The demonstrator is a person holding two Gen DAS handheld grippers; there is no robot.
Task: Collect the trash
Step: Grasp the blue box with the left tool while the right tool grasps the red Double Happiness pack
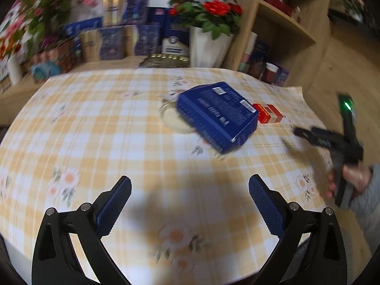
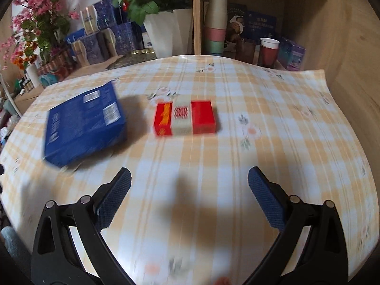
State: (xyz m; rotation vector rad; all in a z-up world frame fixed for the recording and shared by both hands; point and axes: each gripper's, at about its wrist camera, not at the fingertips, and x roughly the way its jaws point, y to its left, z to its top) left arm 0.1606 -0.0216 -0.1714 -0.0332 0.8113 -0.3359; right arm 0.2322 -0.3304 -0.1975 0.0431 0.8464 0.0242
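A flat blue box (image 1: 217, 115) lies on the checked tablecloth (image 1: 106, 123), partly over a clear glass dish (image 1: 172, 118). A small red and white box (image 1: 267, 116) lies just right of it. In the right wrist view the red and white box (image 2: 185, 118) is straight ahead and the blue box (image 2: 85, 124) is to the left. My left gripper (image 1: 190, 204) is open and empty above the near part of the table. My right gripper (image 2: 189, 199) is open and empty, short of the red box; it also shows in the left wrist view (image 1: 306, 134).
Red flowers in a white vase (image 1: 209, 47), blue cartons (image 1: 133, 40) and pink flowers (image 1: 40, 11) line the far side. A wooden shelf unit (image 2: 273, 23) at the back right holds stacked cups (image 2: 215, 28) and a red paper cup (image 2: 268, 51).
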